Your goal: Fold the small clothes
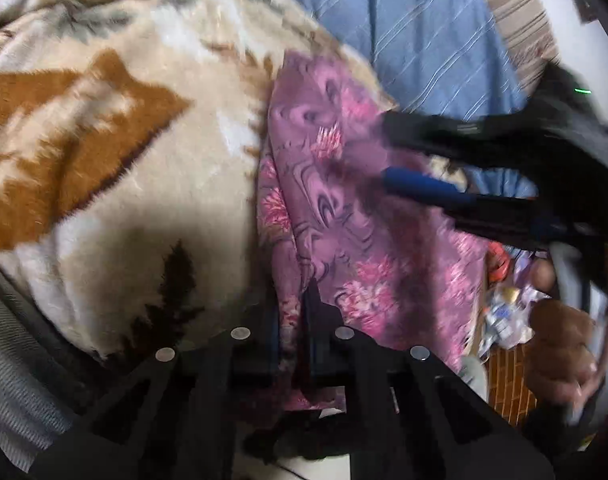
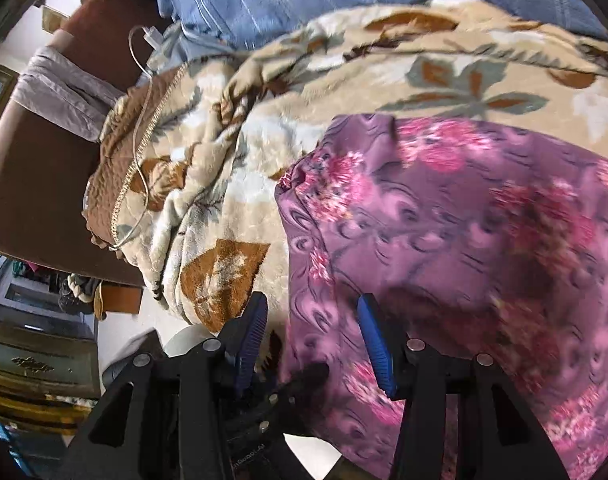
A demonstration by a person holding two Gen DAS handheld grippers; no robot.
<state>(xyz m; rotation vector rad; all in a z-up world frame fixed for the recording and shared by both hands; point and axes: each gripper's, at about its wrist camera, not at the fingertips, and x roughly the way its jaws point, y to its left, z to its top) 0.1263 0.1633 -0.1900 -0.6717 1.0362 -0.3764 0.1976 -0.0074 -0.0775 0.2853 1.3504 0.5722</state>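
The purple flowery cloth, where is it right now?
The purple flowery cloth lies on the cream leaf-patterned blanket, filling the right side of the right wrist view. In the left wrist view its near edge sits pinched in the left gripper.

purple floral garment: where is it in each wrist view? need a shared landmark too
Left wrist view: the purple floral garment runs down the centre from upper middle to the bottom, between the left gripper jaws.
Right wrist view: it fills the right half and lower centre.
Shared landmark: the cream leaf-print blanket, under the garment in both.
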